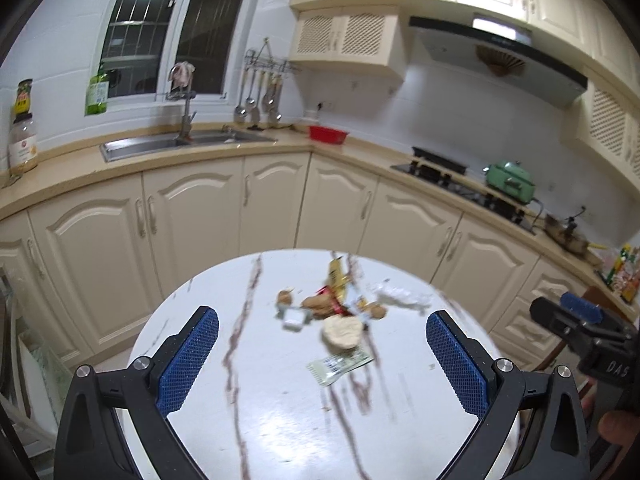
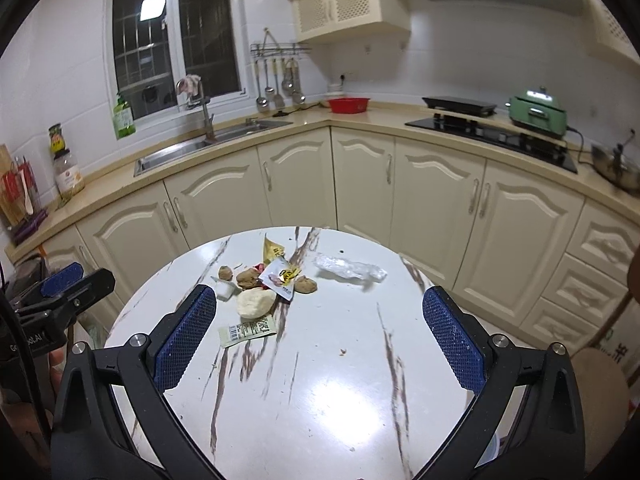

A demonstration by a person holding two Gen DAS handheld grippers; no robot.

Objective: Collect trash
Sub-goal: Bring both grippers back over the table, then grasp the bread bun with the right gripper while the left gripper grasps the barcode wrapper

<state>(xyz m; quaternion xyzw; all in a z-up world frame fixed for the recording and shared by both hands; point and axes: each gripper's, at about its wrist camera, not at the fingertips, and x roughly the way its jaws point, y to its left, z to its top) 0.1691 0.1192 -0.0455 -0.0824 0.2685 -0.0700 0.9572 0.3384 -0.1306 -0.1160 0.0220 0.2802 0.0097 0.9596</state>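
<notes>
Left gripper: jaws wide apart, empty, above the desk.
Right gripper: jaws wide apart, empty.
Trash: wrappers and what look like nutshells, clustered mid-desk, beyond both grippers.

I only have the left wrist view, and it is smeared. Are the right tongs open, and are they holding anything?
Observer: The right tongs are wide open and empty, above the table.
Operator: What lies to the right of the trash pile?
Observer: A crumpled clear plastic wrapper, lying flat and apart from the pile.
</notes>
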